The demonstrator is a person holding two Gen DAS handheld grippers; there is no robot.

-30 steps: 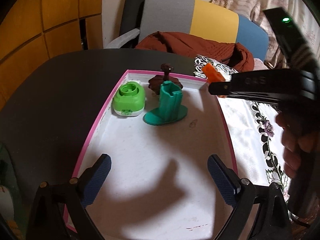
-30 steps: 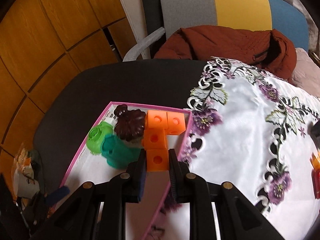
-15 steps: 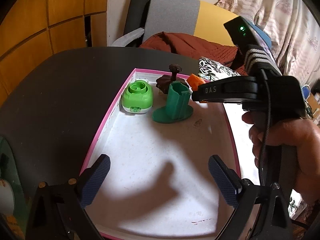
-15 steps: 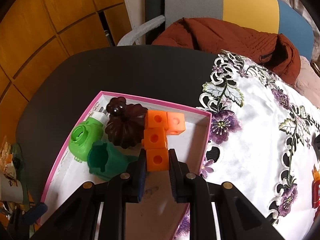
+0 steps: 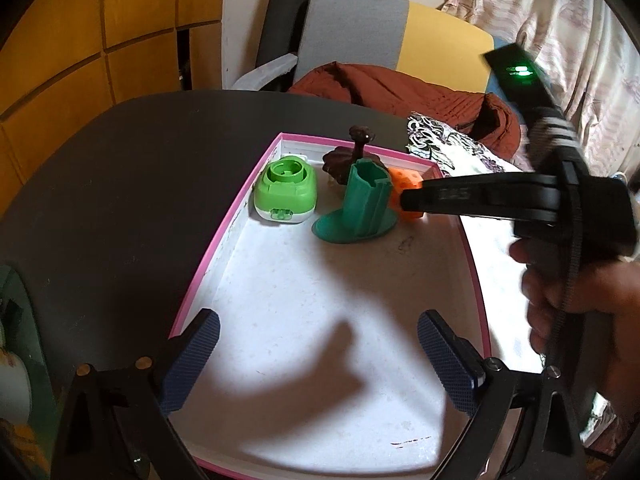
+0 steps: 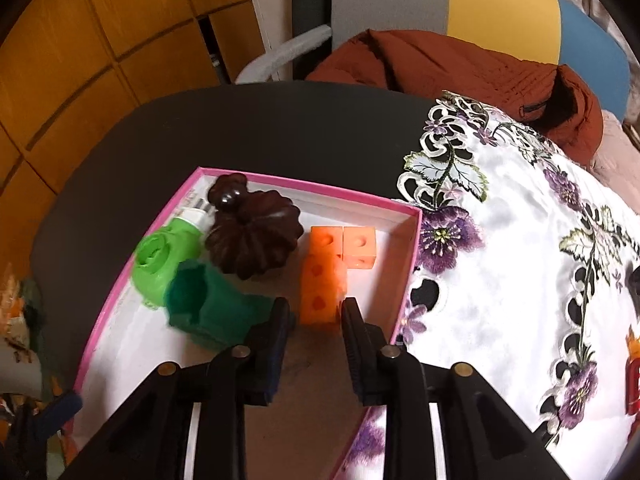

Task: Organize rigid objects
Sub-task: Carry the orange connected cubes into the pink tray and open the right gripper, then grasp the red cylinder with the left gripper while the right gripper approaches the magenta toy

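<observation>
Pink-rimmed tray [image 5: 208, 256] on dark round table [image 5: 120, 168], embroidered cloth [image 6: 520, 240] beside
Right gripper [image 6: 316, 316] opening, orange cube block [image 6: 320, 284] between pads; left gripper [image 5: 316, 360] spread, empty

Orange plastic linked-cube piece [image 6: 327, 268] flat in pink-rimmed white tray [image 6: 352, 200] far right corner, beside dark brown ridged pumpkin-shaped lid [image 6: 256, 236], teal flanged holder [image 6: 208, 308], light green round-topped container [image 6: 160, 264].
</observation>
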